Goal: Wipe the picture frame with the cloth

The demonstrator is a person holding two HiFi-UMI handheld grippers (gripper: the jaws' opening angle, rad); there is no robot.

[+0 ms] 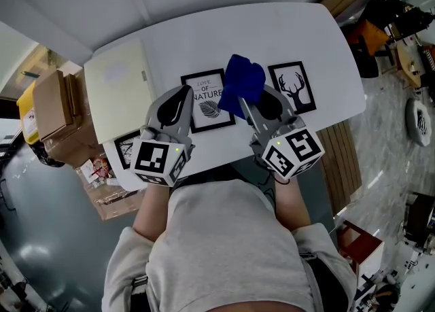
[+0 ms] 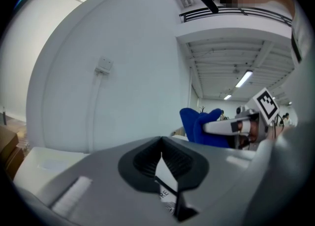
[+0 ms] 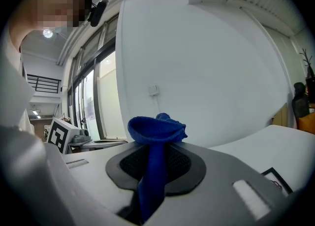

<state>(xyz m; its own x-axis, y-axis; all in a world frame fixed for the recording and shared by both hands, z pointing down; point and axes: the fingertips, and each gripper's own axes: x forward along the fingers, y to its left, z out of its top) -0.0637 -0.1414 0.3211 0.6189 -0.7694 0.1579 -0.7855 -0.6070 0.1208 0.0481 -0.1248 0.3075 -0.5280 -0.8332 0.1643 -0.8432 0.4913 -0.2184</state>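
Note:
A black picture frame point(image 1: 207, 100) printed "LOVE OF NATURE" lies flat in the middle of the white table point(image 1: 285, 32). My right gripper point(image 1: 246, 103) is shut on a blue cloth point(image 1: 241, 81), which bunches up above the frame's right edge. In the right gripper view the cloth point(image 3: 156, 126) runs down between the jaws of that gripper point(image 3: 155, 163). My left gripper point(image 1: 185, 93) hovers at the frame's left edge, jaws together with nothing held. Through the slit of the left gripper point(image 2: 162, 158) a sliver of the frame point(image 2: 165, 193) shows, with the cloth point(image 2: 197, 126) off to the right.
A second frame with a deer print point(image 1: 292, 86) lies right of the cloth. A third frame point(image 1: 127, 149) sits partly hidden at the table's near left edge. A cream board point(image 1: 115, 86) covers the table's left part. Cardboard boxes point(image 1: 58, 113) stand on the floor at left.

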